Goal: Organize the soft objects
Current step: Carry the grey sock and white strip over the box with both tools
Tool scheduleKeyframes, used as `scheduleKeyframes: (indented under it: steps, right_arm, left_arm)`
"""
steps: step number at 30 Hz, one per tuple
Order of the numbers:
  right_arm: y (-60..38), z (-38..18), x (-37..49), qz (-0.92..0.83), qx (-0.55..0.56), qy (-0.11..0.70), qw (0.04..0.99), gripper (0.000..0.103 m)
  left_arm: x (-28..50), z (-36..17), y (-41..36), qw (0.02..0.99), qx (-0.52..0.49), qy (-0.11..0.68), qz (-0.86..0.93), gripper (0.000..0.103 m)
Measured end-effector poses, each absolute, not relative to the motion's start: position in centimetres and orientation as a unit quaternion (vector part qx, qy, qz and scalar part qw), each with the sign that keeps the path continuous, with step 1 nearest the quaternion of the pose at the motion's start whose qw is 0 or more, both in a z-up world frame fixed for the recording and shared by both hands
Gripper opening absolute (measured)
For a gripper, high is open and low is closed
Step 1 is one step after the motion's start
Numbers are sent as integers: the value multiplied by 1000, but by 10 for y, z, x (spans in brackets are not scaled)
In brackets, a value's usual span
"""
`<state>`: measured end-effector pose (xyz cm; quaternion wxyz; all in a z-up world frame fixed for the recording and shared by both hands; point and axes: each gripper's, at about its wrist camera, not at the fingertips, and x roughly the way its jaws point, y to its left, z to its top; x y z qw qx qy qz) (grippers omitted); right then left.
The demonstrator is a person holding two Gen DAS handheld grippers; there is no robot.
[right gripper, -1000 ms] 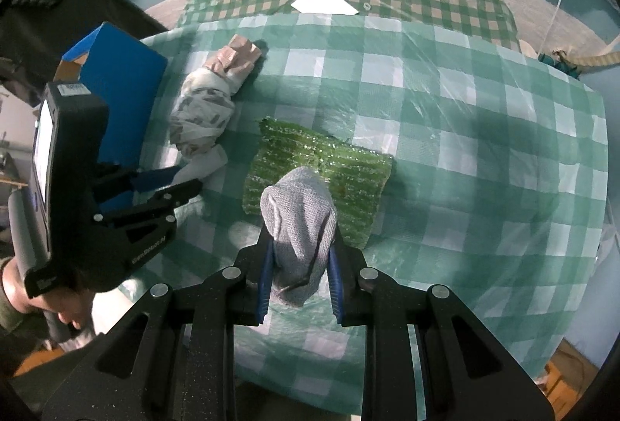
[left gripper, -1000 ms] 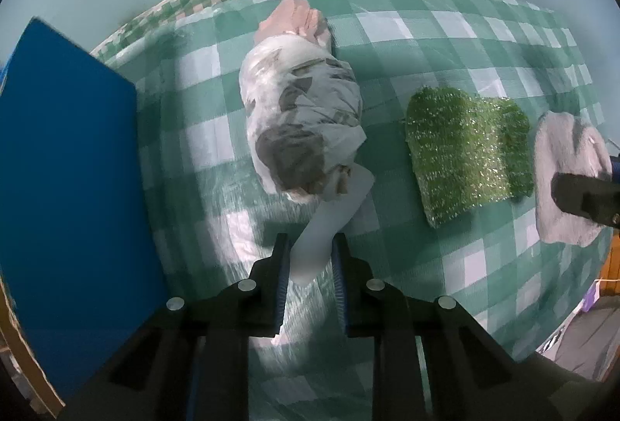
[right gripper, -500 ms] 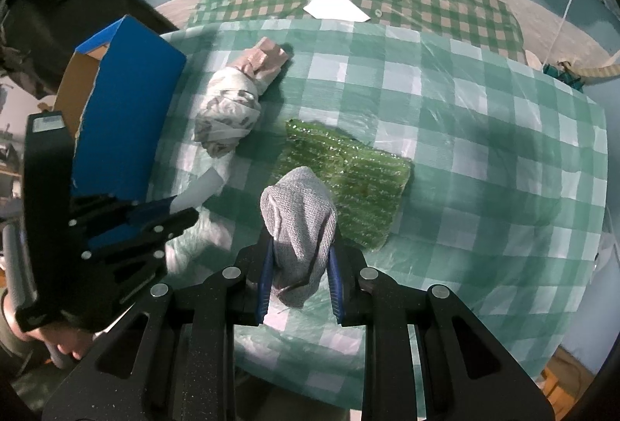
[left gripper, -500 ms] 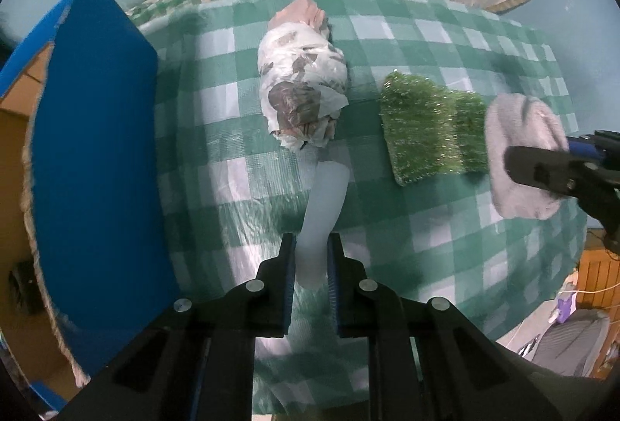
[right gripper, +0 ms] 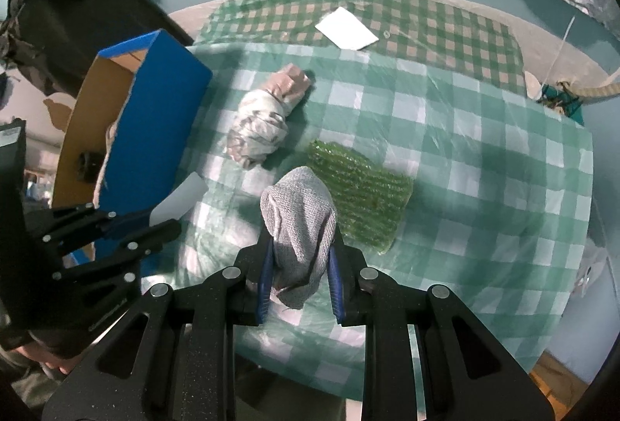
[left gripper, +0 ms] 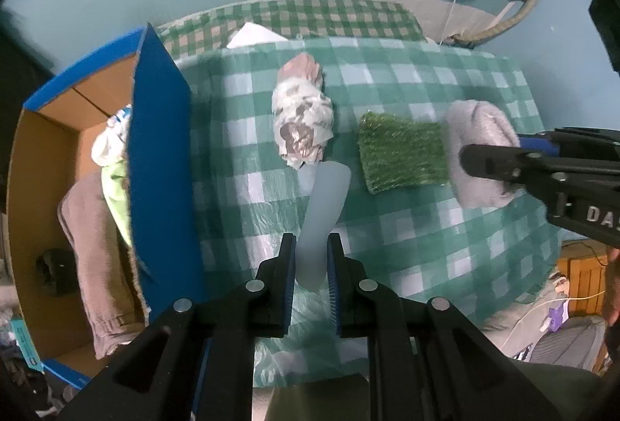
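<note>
My left gripper (left gripper: 312, 243) is shut on a pale, flat soft strip (left gripper: 324, 204) and holds it above the checked table. From the right wrist view, that left gripper (right gripper: 170, 223) hangs beside the blue box with the pale strip (right gripper: 179, 201) sticking out. My right gripper (right gripper: 301, 242) is shut on a grey knitted cloth (right gripper: 300, 223), also lifted off the table. On the table lie a crumpled white-and-brown bundle (left gripper: 304, 122) (right gripper: 259, 130) with a pink end and a green fuzzy cloth (left gripper: 403, 153) (right gripper: 360, 188). The left wrist view shows the grey cloth (left gripper: 480, 134) in the right gripper (left gripper: 484, 159).
A blue cardboard box (left gripper: 159, 150) (right gripper: 155, 111) stands open at the table's left edge, with a brown towel (left gripper: 91, 246), a light green cloth and a white cloth inside. The green checked tablecloth (left gripper: 426, 235) is plastic-covered. A white paper (right gripper: 347, 28) lies at the far edge.
Both grippers have risen with their loads. The pale strip left the table beside the bundle. The box's inside has come into the left wrist view.
</note>
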<state>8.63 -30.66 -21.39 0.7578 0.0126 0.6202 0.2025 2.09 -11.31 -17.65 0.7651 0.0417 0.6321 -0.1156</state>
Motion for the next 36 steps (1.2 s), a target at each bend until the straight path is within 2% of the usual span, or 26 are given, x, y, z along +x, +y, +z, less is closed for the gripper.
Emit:
scheduleKeyframes:
  steps: [36]
  right_arm:
    - [-235,-142,81,275,-38,578,767,23]
  left_arm:
    - [20,-105,-27,813,-26,578,-65,15]
